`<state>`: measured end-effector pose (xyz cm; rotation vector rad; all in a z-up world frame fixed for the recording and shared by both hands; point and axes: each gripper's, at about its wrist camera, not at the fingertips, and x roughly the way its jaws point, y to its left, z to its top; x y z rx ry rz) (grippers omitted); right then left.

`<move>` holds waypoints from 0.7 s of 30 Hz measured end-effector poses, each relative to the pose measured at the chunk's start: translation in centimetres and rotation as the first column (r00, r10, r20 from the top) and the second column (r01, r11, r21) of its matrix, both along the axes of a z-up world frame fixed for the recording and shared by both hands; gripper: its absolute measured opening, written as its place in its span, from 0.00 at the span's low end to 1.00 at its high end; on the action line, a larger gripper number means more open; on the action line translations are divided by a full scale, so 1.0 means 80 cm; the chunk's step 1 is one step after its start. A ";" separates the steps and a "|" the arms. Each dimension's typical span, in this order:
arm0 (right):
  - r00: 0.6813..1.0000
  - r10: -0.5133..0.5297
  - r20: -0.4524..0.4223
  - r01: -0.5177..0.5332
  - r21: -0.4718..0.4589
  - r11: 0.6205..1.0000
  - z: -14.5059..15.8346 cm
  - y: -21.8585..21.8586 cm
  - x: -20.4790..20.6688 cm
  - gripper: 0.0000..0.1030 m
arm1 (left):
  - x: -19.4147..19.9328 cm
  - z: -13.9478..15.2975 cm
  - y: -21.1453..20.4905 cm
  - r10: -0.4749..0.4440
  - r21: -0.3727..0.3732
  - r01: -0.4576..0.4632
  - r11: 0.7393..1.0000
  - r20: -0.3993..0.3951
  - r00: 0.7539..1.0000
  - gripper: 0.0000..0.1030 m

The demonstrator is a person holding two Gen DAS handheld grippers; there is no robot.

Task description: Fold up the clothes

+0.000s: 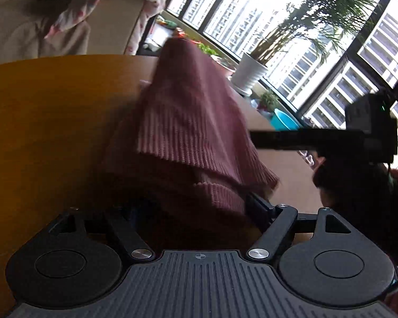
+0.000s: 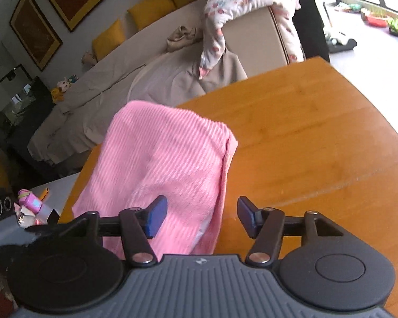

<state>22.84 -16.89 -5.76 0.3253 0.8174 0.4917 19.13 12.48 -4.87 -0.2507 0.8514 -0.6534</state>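
Right wrist view: pink knitted garment lies on the wooden table, doubled over with a layered side edge, near the table's left edge; folding appears partly done, how much is left is unclear; right tongs stand wide open, holding nothing; left tongs are buried in the cloth, grip cannot be told; bare tabletop lies open to the right; sofa stands beyond.

Beige sofa (yellow cushions), bright windows, potted palm
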 end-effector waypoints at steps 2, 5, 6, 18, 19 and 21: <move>1.000 0.002 0.011 -0.002 0.008 1.000 0.000 -0.003 -0.005 0.71 | -0.006 0.004 -0.001 0.003 0.005 -0.003 1.000 0.009 1.000 0.80; 1.000 0.017 0.020 -0.018 0.021 1.000 -0.003 -0.007 -0.016 0.79 | -0.019 0.020 -0.001 0.004 0.036 -0.006 0.999 0.045 0.999 0.81; 1.000 0.025 0.012 -0.026 0.034 0.999 -0.005 -0.009 -0.022 0.79 | -0.026 0.031 0.006 0.014 0.024 -0.016 1.000 0.078 0.997 0.83; 0.978 0.198 0.062 -0.201 0.052 0.978 -0.032 0.035 -0.062 0.64 | 0.013 0.028 0.022 0.131 -0.061 -0.127 0.990 0.063 0.989 0.96; 0.973 0.220 0.075 -0.222 0.025 0.975 -0.030 0.036 -0.064 0.55 | 0.013 0.023 0.019 0.128 -0.067 -0.125 0.990 0.051 0.990 0.91; 0.972 0.213 0.096 -0.212 -0.024 0.977 -0.022 0.020 -0.060 0.51 | 0.014 0.011 0.011 0.122 -0.078 -0.120 0.990 0.029 0.992 0.83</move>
